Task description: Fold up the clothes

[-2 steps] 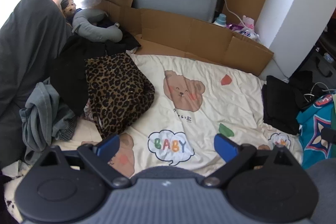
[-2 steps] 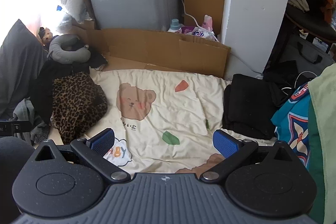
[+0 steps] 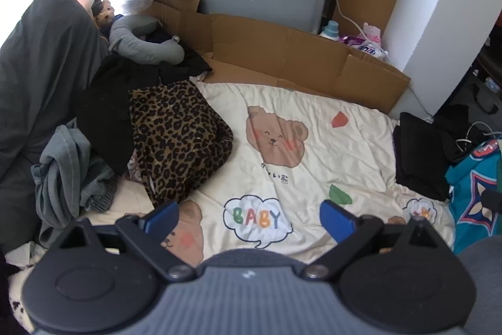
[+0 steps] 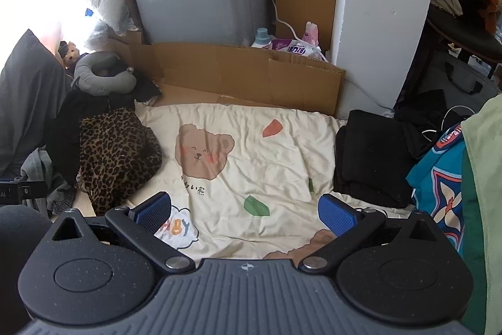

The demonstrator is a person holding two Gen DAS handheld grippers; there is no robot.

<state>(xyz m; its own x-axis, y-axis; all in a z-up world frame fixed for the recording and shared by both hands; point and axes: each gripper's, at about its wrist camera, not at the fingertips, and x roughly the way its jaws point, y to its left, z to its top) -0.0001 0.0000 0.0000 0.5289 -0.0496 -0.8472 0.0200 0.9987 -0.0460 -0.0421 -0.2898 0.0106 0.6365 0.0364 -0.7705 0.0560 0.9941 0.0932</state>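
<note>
A: The left gripper (image 3: 249,217) and the right gripper (image 4: 244,209) both hover over the bear quilt (image 3: 313,178), spread wide, holding nothing.

B: The clothes?

A: The leopard garment (image 3: 178,140) is heaped left with the grey garment (image 3: 62,165), probably awaiting folding. The black clothes (image 4: 373,153) sit right, seemingly folded, though too dark to tell.

teal garment (image 3: 473,193) cut off by right edge; label print (image 4: 296,47) too small
</note>
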